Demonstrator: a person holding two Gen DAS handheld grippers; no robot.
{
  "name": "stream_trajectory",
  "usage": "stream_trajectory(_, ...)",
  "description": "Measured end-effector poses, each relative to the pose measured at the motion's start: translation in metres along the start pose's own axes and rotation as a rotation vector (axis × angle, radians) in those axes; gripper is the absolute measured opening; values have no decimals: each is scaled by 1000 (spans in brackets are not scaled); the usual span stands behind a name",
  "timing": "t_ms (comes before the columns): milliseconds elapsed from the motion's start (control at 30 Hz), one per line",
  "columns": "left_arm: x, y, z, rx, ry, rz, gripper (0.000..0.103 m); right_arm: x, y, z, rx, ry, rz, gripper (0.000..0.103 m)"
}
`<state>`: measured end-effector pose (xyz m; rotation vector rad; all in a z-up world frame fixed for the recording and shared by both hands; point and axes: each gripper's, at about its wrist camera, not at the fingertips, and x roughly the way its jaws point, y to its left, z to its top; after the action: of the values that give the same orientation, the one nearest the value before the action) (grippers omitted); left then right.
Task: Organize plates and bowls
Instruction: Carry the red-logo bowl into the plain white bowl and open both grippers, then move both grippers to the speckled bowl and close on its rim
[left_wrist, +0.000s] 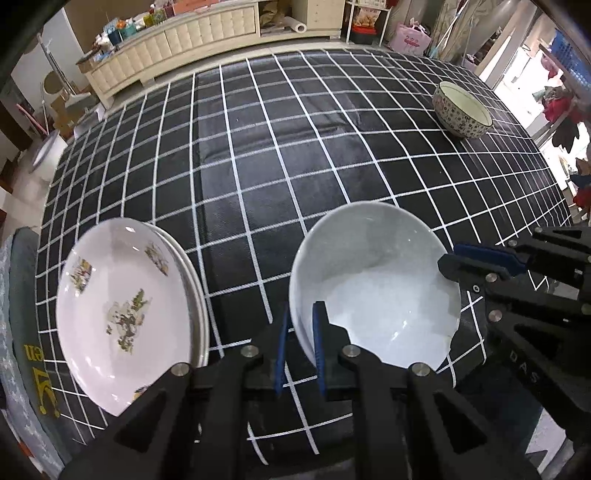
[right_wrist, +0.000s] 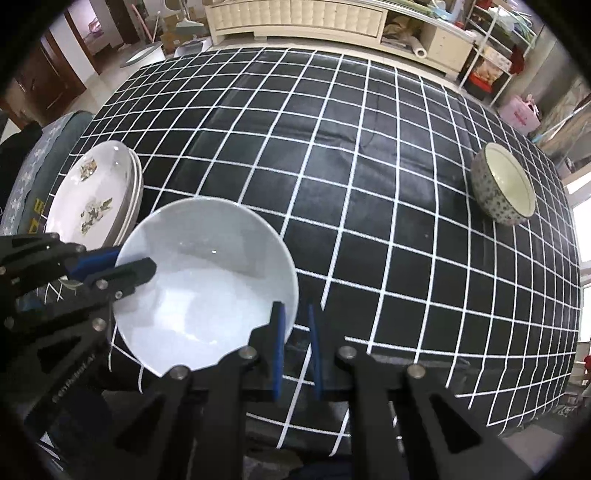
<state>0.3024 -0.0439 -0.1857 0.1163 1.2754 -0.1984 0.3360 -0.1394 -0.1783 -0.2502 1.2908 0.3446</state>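
A plain white bowl (left_wrist: 373, 284) (right_wrist: 207, 280) is near the front edge of the table, and both grippers hold it by opposite sides of its rim. My left gripper (left_wrist: 303, 317) (right_wrist: 129, 262) is shut on the rim nearest the plates. My right gripper (right_wrist: 295, 308) (left_wrist: 452, 258) is shut on the other side. To the left, a stack of white plates with flower prints (left_wrist: 122, 302) (right_wrist: 92, 199) lies on the cloth. A small patterned bowl (left_wrist: 461, 110) (right_wrist: 504, 184) stands alone at the far right.
A black cloth with a white grid (left_wrist: 258, 147) (right_wrist: 351, 184) covers the table. A grey cushioned seat with yellow letters (left_wrist: 26, 332) (right_wrist: 29, 177) adjoins the table's left edge. A cream cabinet (left_wrist: 184, 40) and shelves stand beyond the far edge.
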Motion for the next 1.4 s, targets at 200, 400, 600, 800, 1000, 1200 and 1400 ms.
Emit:
stream_trajectory(200, -16, 2, -4, -7, -24, 11, 16, -14, -1, -3, 22, -20, 13, 16)
stream_trajectory(400, -35, -1, 1, 11, -55, 5, 35, -34, -13, -6, 48, -45, 14, 16)
stream_trajectory(600, -53, -14, 17, 18, -92, -9, 41, -53, -41, -8, 114, -63, 10, 22)
stream_trajectory(800, -59, -38, 42, 39, -140, 0, 52, -78, -78, -8, 179, -126, -30, 56)
stream_trajectory(1000, -65, -68, 70, 92, -200, -10, 54, -94, -117, -5, 242, -167, -49, 69)
stream_trajectory(1200, -63, -103, 106, 126, -207, -26, 64, -96, -158, 2, 296, -181, -52, 73)
stream_trajectory(1400, -47, -136, 145, 158, -200, -41, 70, -94, -196, 14, 330, -182, -58, 73)
